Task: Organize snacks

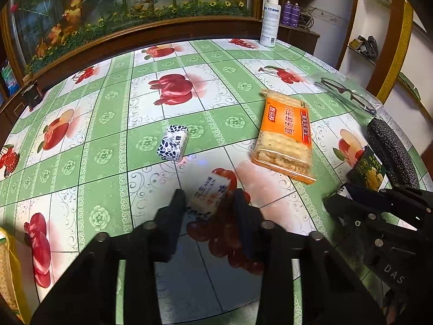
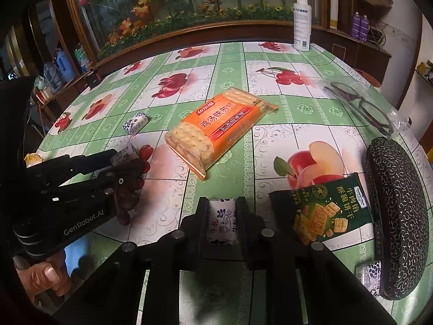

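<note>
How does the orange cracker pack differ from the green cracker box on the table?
The orange cracker pack is a clear-ended film wrapper showing the stacked crackers; the green cracker box is opaque, with crackers only pictured. The pack lies mid-table, apart from everything; the box lies against the patterned glasses case. Both lie flat, ungripped.

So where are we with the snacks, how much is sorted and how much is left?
Nothing looks grouped yet. In hand: the left gripper clamps a white candy, and the right gripper clamps another wrapped candy. Left loose on the table: the orange cracker pack, the green biscuit packet, a blue-patterned candy, and one more candy beside the glasses case.
</note>
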Motion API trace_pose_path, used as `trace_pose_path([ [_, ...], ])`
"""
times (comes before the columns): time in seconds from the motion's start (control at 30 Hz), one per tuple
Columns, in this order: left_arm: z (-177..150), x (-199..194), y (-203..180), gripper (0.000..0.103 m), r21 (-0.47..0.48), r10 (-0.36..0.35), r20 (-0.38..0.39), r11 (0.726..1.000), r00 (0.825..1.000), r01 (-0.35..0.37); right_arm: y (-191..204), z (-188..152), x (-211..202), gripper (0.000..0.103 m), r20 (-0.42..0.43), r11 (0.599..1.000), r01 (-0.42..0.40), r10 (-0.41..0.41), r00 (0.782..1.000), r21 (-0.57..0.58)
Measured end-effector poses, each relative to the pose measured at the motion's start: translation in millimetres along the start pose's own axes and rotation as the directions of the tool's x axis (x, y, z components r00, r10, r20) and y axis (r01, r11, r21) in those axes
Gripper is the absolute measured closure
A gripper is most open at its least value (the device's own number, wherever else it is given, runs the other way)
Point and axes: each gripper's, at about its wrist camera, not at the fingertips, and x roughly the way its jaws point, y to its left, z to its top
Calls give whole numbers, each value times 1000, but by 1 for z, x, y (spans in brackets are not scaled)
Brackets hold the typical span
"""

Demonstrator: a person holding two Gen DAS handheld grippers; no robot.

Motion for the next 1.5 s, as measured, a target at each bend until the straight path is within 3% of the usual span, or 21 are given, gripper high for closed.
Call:
trace_pose_path([
  [0.13,-2,-2,-1,86,13,6,-1,1000,1000,-6,-1,-1,-1,82,4,1000,-13,13,1000,11],
  [0.4,-8,-6,-2,87,11,6,4,1000,1000,-6,-4,-4,-5,82,10,999,-39,39,999,25],
  [0.67,-18,-31,2,87,-8,58,38,998,998,-57,-3,-7,-15,83,33,997,-68,67,997,33],
  [0.9,-39,-65,13,87,-49,106,78,993,991,-103,4,-20,-38,83,77,985,-170,167,983,38],
  [1.3,-87,-132,39,87,-124,187,112,977,976,-173,60,-40,-76,83,97,960,-274,278,956,-49],
  [1.5,-112,-165,62,87,-181,255,126,956,959,-231,106,-46,-90,83,94,937,-329,341,935,-120],
])
